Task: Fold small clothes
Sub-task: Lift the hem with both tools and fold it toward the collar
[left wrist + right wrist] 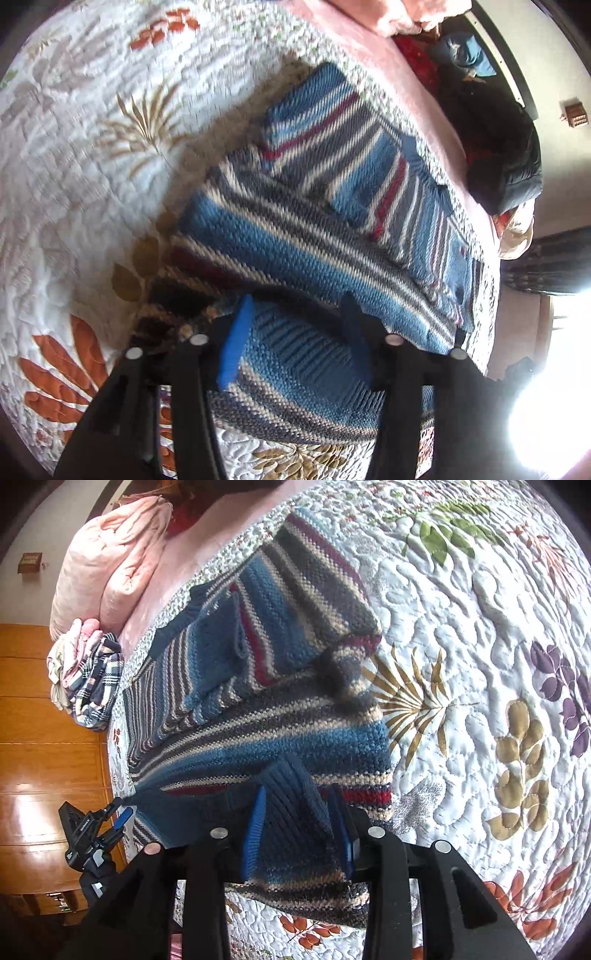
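Observation:
A blue, grey, white and maroon striped knitted sweater [295,221] lies on a quilted leaf-print bedspread [92,147], with both sleeves folded across its front. My left gripper [295,339] is shut on the ribbed blue hem, which fills the gap between its blue pads [236,343]. In the right wrist view the sweater [258,709] stretches away toward the pillows. My right gripper [299,830] is shut on a bunched, lifted fold of the hem. The left gripper [120,812] shows at the sweater's far corner, which is pulled to a point.
Pink pillows [107,561] and a pink blanket [406,74] lie at the head of the bed. A small pile of plaid and pale clothes [88,672] sits at the bed's edge. Wooden furniture [48,738] stands beyond. Dark clothing [498,140] is heaped past the blanket.

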A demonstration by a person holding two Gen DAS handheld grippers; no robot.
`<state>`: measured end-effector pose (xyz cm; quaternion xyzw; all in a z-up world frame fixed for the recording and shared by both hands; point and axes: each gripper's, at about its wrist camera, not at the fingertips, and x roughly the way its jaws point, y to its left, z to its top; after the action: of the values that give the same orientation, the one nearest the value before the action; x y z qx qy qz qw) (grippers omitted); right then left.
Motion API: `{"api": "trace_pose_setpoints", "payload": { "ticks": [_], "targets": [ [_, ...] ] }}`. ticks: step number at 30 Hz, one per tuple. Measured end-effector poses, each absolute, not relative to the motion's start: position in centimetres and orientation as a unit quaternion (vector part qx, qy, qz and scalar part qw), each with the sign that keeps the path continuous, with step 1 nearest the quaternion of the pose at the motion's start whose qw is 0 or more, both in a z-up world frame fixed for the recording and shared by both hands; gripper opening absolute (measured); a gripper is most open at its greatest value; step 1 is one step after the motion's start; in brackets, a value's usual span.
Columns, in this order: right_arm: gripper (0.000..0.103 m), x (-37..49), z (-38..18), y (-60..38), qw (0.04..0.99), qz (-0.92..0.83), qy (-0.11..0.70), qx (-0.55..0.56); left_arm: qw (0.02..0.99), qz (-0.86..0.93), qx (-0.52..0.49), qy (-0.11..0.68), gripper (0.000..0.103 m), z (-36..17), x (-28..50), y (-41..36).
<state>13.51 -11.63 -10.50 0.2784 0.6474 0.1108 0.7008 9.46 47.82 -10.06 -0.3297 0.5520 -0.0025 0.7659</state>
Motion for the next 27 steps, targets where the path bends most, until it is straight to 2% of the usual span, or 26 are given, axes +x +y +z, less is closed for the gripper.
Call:
{"api": "trace_pose_setpoints", "payload": {
  "ticks": [3,10,15,19,23,27],
  "targets": [
    [0.036,13.7,-9.5,-11.3,0.713,0.121,0.641,0.258,0.782,-0.004,-0.311,0.539,0.052,-8.8,9.5,47.8],
    [0.039,14.4,-8.0,-9.2,0.731,0.159,0.630,0.207,0.815,-0.017,-0.161,0.556,0.061,-8.1,10.8,44.7],
    [0.045,15.0,-8.9,-7.9,0.726,0.182,0.640,0.174,0.826,-0.035,-0.057,0.559,0.067,-8.5,11.3,42.9],
    [0.053,15.3,-10.1,-6.5,0.715,0.209,0.652,0.139,0.825,-0.058,-0.015,0.561,0.068,-9.2,11.6,42.4],
    [0.070,15.4,-10.7,-5.3,0.711,0.227,0.657,0.104,0.819,-0.085,-0.004,0.568,0.068,-10.2,12.0,42.4],
    [0.072,15.4,-11.5,-4.7,0.703,0.242,0.664,0.082,0.806,-0.109,0.018,0.582,0.068,-11.6,12.2,42.0]
  ]
}}
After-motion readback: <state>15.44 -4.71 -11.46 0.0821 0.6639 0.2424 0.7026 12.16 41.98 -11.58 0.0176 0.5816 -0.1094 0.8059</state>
